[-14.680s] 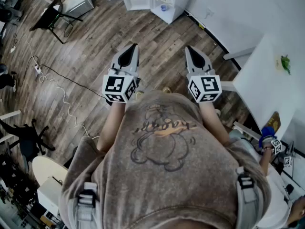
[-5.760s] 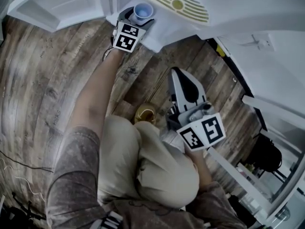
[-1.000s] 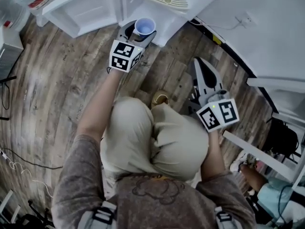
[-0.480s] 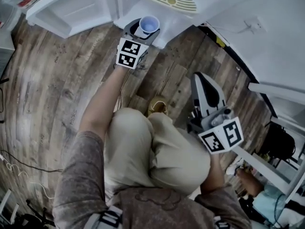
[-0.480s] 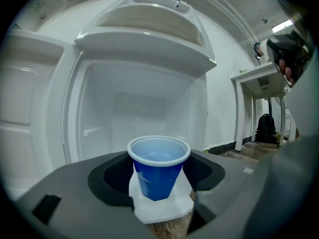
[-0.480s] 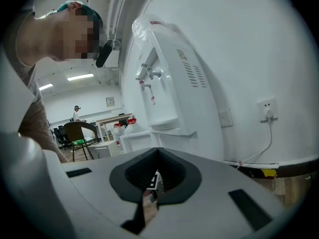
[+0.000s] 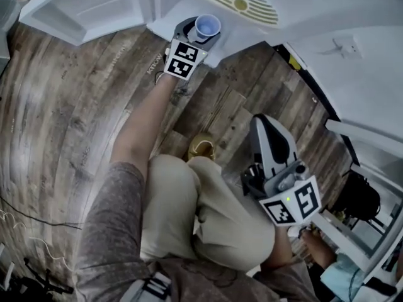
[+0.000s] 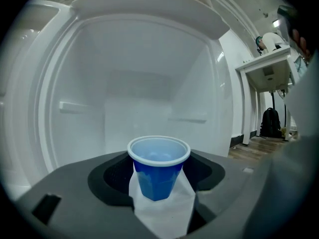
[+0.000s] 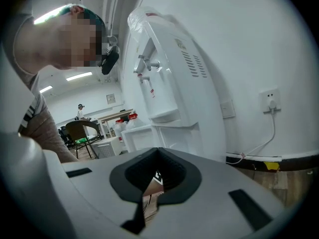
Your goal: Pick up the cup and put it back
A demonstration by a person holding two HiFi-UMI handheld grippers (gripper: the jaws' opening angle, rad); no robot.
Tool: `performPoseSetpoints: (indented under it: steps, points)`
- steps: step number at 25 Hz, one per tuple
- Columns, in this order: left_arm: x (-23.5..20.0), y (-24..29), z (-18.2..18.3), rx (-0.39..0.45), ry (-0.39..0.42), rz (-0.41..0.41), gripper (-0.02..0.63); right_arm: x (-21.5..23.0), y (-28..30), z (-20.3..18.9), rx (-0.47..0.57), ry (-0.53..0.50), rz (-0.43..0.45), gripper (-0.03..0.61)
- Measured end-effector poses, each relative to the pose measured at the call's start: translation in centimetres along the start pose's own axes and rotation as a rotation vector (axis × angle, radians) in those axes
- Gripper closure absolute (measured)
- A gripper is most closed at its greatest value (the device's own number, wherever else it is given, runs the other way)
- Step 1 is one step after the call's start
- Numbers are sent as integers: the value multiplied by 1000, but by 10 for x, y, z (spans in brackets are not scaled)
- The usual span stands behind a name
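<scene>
L gripper (image 7: 192, 33) is up at the open bottom compartment (image 8: 149, 73) of the white water dispenser (image 9: 164, 68), jaws pinching the blue cup (image 8: 158, 168) by its sides. Cup's upright w/ its white rim on top, sitting right in the round notch btw the jaws, at the mouth of the compartment. Can't tell if its base touches the white floor under it. Compartment door (image 7: 88, 8) hangs open to the left of the arm. R gripper (image 7: 264, 128) is well apart from all that, low beside the person's right knee over the wood floor (image 7: 63, 93). Its jaws are pressed together w/ nothing btw them, tips pointing roughly toward the dispenser and the wall. Person's crouched, a tan shoe (image 7: 201, 148) showing in front of the knees. Marker cube (image 7: 291, 207) on the R gripper sits close by the thigh.
</scene>
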State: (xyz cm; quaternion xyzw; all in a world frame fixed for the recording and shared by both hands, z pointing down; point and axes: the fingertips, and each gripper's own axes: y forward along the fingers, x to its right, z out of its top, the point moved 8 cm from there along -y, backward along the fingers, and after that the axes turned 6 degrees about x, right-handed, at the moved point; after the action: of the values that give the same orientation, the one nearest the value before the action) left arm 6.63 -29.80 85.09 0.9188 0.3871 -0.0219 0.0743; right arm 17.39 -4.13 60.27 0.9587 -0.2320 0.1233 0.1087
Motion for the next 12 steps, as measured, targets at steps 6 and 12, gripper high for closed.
performPoseSetpoints:
  steps: [6, 12]
  points:
    - [-3, 17, -13, -18, 3, 18, 308, 5, -5, -3, -2, 6, -10, 577]
    - [-5, 27, -20, -33, 5, 33, 308, 12, -8, -3, 0, 12, -11, 577]
